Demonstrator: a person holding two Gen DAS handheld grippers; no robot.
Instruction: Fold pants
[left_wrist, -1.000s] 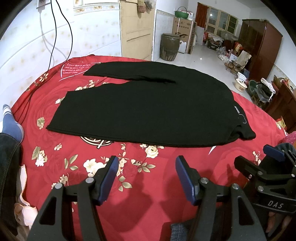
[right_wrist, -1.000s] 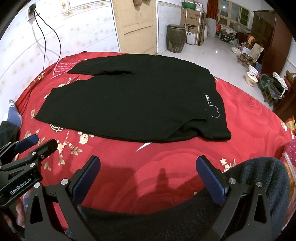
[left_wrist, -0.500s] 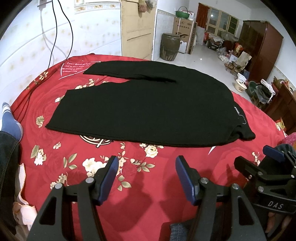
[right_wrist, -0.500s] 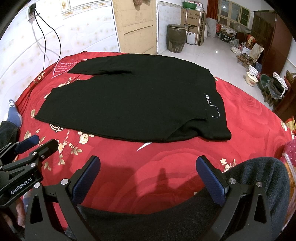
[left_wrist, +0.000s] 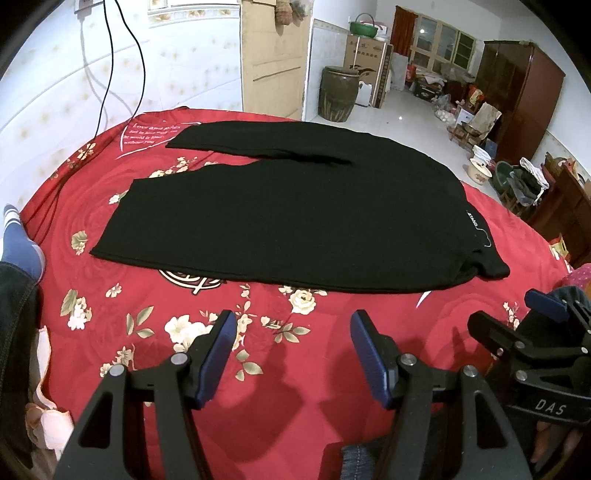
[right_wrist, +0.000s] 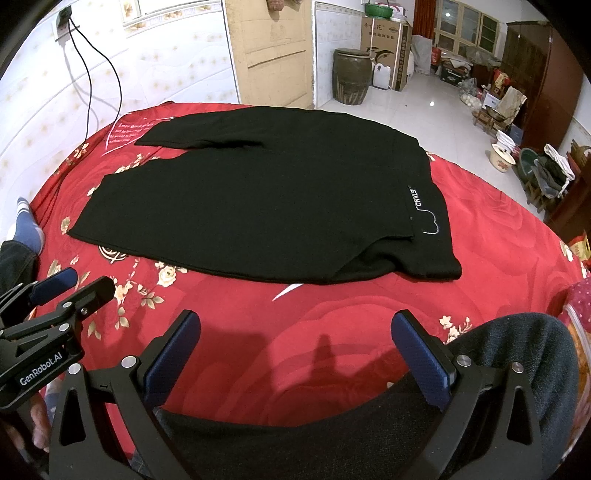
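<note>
Across the red floral bedspread (left_wrist: 332, 369) black pants (left_wrist: 295, 221) are lying flat for folding; left gripper (left_wrist: 290, 354) and right gripper (right_wrist: 295, 350) are hovering at the near edge, fingers apart, empty.

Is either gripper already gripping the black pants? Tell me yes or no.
No: the left gripper and right gripper hang open over the red bedspread, short of the black pants.

Ahead of the tongs, beyond the red floral bed (left_wrist: 155, 206), stands a white tiled wall (left_wrist: 66, 85) with dangling black cables (left_wrist: 107, 74), a tan door (right_wrist: 273, 51), a dark crock (right_wrist: 351, 77), and, far right, a wooden wardrobe (left_wrist: 524, 99) on glossy white floor (right_wrist: 436, 110).
</note>
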